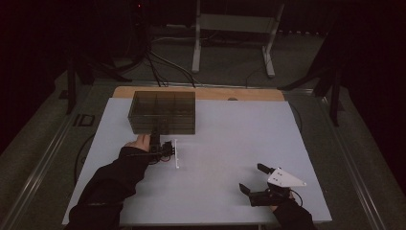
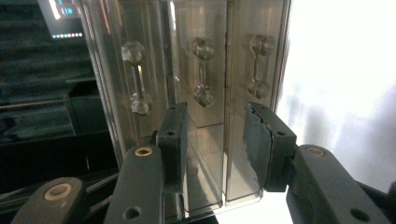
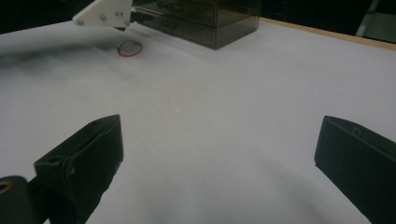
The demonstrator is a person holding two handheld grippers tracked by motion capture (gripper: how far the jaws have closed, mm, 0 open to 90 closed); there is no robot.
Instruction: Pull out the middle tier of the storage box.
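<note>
A smoky see-through drawer box (image 1: 163, 112) stands at the back left of the white table (image 1: 230, 139). My left gripper (image 1: 155, 138) is right at the box's front face. In the left gripper view, my left gripper (image 2: 212, 140) has its jaws apart on either side of the middle drawer (image 2: 201, 116). That drawer's clear dumbbell handle (image 2: 202, 70) lies just beyond the fingertips, and the pads press on nothing. My right gripper (image 1: 250, 177) rests near the front right of the table. In the right gripper view, my right gripper (image 3: 219, 158) stands wide open over bare table.
A red rubber band (image 3: 130, 48) lies on the table by the left gripper's white plate (image 3: 102, 11). Two more drawers with handles (image 2: 135, 77) (image 2: 259, 65) flank the middle one. Behind the table stand a white metal frame (image 1: 234, 28), cables and dark stand legs.
</note>
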